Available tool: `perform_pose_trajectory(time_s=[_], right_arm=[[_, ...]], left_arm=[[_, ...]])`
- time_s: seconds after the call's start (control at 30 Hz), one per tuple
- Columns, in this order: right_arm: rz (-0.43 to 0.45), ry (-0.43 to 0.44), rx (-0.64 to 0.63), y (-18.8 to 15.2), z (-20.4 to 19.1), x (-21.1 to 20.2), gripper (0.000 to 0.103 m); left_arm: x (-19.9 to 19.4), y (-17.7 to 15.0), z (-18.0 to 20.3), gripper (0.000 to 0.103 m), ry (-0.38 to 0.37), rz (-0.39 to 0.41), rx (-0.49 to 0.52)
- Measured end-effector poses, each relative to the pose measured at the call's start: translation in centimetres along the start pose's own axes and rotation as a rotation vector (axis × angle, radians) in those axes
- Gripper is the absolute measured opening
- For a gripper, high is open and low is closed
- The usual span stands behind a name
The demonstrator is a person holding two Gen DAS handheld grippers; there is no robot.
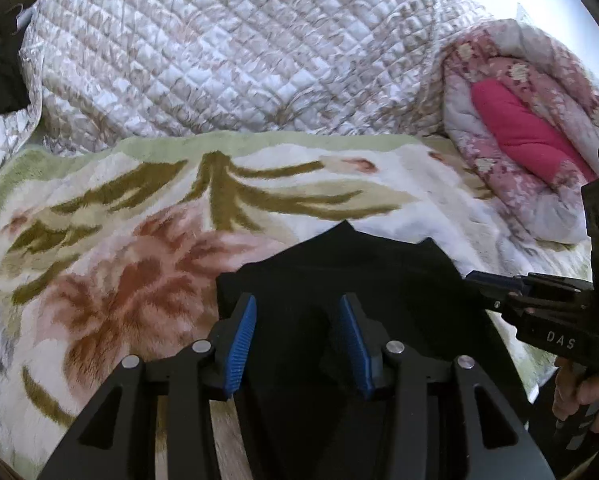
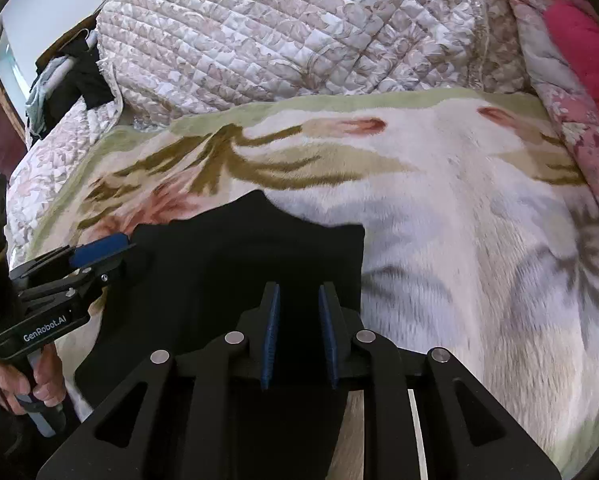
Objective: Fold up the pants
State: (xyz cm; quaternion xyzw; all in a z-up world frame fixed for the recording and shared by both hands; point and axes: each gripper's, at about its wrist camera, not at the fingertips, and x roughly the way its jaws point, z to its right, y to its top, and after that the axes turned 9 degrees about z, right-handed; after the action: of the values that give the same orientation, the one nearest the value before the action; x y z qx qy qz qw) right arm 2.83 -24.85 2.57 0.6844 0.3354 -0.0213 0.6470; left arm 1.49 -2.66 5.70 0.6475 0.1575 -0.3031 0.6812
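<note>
My pants [image 2: 243, 276] are plain black, no pattern I can see. Both my left gripper [image 1: 297, 340] and right gripper [image 2: 298, 330] are black with ribbed blue pads [image 1: 241, 350]. The fleece blanket [image 2: 459, 240] under them is white with pink blooms, olive-brown leaves and a pale green border. The quilt [image 1: 219, 52] is white, diamond-stitched, with faint beige-pink florals. The comforter [image 1: 539, 152] is pink-flowered, magenta inside.

Ahead of my tool lay a floral fleece blanket [image 1: 139, 240]; beyond it, a quilted bedspread [image 1: 219, 48]; to my right, a pink floral comforter [image 1: 531, 128].
</note>
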Motion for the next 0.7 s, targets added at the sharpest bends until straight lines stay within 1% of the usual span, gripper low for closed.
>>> perform_pose_trajectory(time_s=[0.03,0.07,0.13,0.23,0.43,0.53,0.7], right_arm=[[0.0,0.001,0.003,-0.4,-0.3,-0.6,0.025],[0.001,0.007,0.004,-0.8,-0.6,-1.1,0.031],[-0.001,0.015,0.0,-1.7,-1.3,-1.8,0.036],[-0.022,0.021,-0.038,-3.2,-2.8,-2.7,0.036],[-0.072,-0.013,-0.126,-5.8,-4.8,-3.5,0.036],[-0.087,-0.05,-0.148,-5.8,-5.3,-4.0,0.036],[-0.053,-0.043,-0.172,-5.2,-6.6,-5.7,0.036]], left_arm=[[-0.5,-0.2,0.1,0.047,-0.008,0.004,0.001],[-1.0,-0.4,0.2,0.047,-0.017,0.004,-0.001],[-1.6,-1.1,0.6,0.047,-0.028,-0.003,0.003],[-2.7,-2.3,1.0,0.047,-0.036,-0.011,0.01],[-4.3,-4.9,0.9,0.047,-0.078,-0.04,-0.025],[-5.0,-5.7,0.9,0.047,-0.081,-0.039,-0.026],[-6.1,-5.5,0.6,0.047,-0.092,-0.016,-0.045]])
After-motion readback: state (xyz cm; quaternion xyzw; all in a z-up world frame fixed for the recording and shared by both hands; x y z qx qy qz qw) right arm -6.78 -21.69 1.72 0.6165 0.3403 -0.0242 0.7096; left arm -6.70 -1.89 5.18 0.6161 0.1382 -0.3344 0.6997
